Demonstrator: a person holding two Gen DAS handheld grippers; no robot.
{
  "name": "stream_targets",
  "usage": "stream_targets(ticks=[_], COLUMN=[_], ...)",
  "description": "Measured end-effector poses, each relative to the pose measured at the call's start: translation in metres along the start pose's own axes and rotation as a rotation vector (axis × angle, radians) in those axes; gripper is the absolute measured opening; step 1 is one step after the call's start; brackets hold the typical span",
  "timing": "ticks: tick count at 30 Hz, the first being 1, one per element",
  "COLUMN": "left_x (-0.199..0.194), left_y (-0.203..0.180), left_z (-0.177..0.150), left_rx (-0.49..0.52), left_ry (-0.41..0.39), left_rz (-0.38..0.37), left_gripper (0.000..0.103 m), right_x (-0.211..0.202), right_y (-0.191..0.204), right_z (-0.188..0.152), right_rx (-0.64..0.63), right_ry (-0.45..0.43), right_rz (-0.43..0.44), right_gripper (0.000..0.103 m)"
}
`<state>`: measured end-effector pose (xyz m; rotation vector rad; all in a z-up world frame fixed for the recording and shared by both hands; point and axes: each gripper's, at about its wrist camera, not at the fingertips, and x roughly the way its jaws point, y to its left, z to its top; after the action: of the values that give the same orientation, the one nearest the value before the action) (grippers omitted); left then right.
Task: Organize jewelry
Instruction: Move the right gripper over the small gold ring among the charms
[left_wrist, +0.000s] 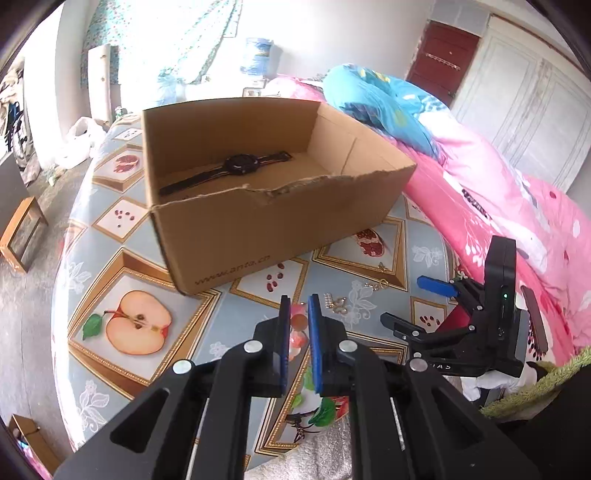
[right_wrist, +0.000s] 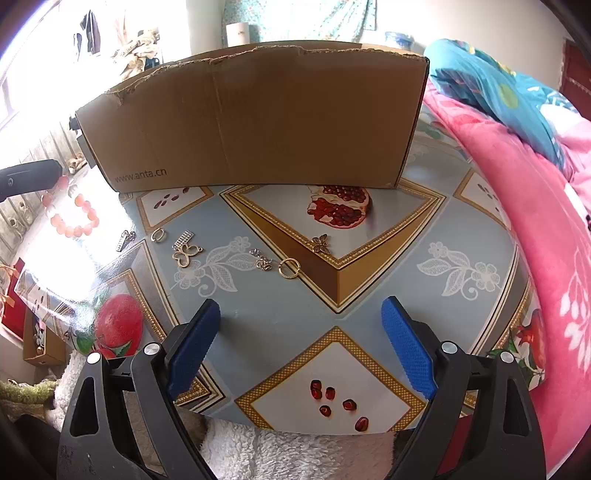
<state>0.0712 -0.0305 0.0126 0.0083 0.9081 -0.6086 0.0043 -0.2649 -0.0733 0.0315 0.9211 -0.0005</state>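
Bracelet of pink round beads (right_wrist: 74, 218) hangs from the left gripper (left_wrist: 298, 314), jaws nearly together and pinching it, lifted clear of the fruit-patterned tablecloth (right_wrist: 295, 314). Right gripper (right_wrist: 301, 321) hovers wide open and empty. Open brown cardboard box (left_wrist: 258, 218) holds a black wristwatch (left_wrist: 236, 166). Gold ring (right_wrist: 290, 268), butterfly charm (right_wrist: 320, 243) and other small trinkets lie loose before the box.
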Motion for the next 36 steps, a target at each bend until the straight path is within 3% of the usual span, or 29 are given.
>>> stream_targets(ticks=[5,8,13,17,21,28,33,36], left_x=[0.007,0.015,0.014,0.001,-0.004,0.022,0.039,0.045], left_y=[0.047,0.065,0.079,0.077,0.061,0.014,-0.002,-0.004], left_z=[-0.014,-0.022,-0.029,-0.029,-0.030,-0.040,-0.049,-0.051], left_rx=[-0.162,-0.190,-0.219,-0.193,-0.124,-0.012,0.038,0.071], left_ry=[0.014,0.019,0.000,-0.073,-0.097,0.003,0.047,0.062], left_rz=[-0.002,0.030,0.056,0.053,0.051,-0.037,-0.027,0.003], left_gripper=[0.009,0.009,0.010,0.018,0.023,0.025,0.025,0.025], right_x=[0.003,0.007,0.010,0.012,0.013,0.014,0.011,0.002], right_y=[0.000,0.002,0.001,-0.001,-0.001,-0.002,-0.001,0.004], right_z=[0.004,0.007,0.011,0.013,0.015,0.017,0.020,0.021], right_rx=[0.012,0.005,0.025,0.039,0.047,0.063,0.068,0.045], right_ry=[0.024,0.052,0.073,0.087,0.101,0.125,0.143,0.102], right_rz=[-0.010,-0.018,-0.032,-0.037,-0.043,-0.057,-0.083,-0.088], right_gripper=[0.087,0.095,0.095,0.095,0.095,0.095,0.094,0.087])
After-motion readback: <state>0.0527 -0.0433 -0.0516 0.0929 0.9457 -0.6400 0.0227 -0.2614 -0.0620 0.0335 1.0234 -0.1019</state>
